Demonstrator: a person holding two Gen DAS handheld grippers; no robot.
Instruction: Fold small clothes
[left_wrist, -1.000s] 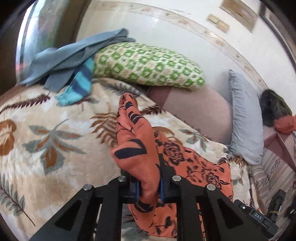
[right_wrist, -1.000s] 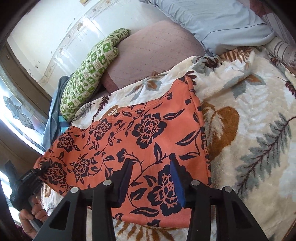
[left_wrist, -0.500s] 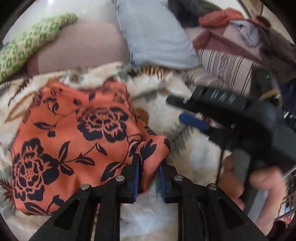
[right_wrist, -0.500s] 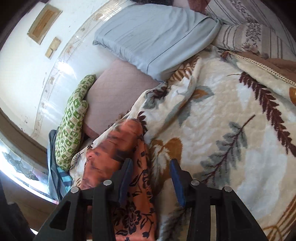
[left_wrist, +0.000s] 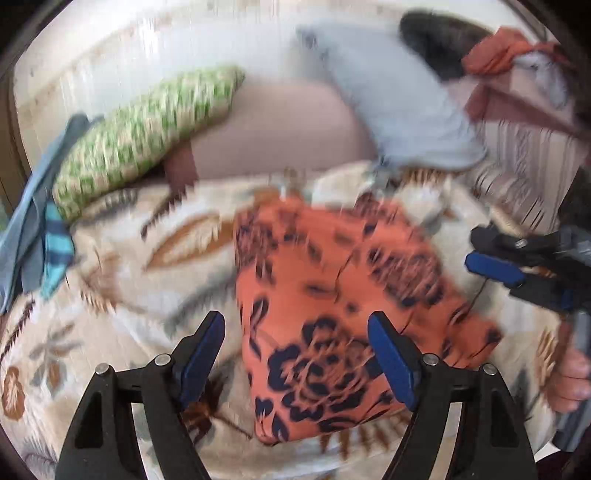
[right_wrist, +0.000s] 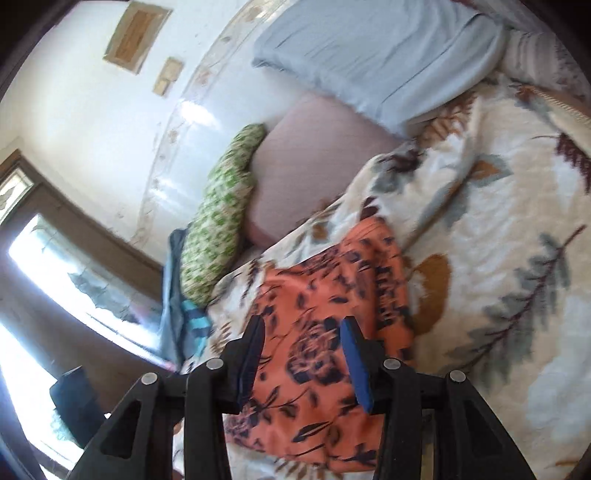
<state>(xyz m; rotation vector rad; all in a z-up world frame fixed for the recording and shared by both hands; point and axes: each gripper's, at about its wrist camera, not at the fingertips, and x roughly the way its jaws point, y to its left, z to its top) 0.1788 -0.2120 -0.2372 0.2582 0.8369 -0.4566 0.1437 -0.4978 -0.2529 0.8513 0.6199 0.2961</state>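
One orange floral cloth (left_wrist: 343, 306) lies folded on the leaf-print blanket (left_wrist: 110, 306), directly ahead of the left gripper (left_wrist: 297, 354), whose fingers are spread wide and empty. The right gripper (right_wrist: 303, 360) hovers over the cloth, also parted. Three pillows rest beyond: green (left_wrist: 147, 136), pink (left_wrist: 277, 129), pale blue (left_wrist: 399, 107).

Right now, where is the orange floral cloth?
In both wrist views the orange floral cloth lies folded on the leaf-print blanket, in front of the left gripper, whose fingers are open, with the pink pillow beyond it.
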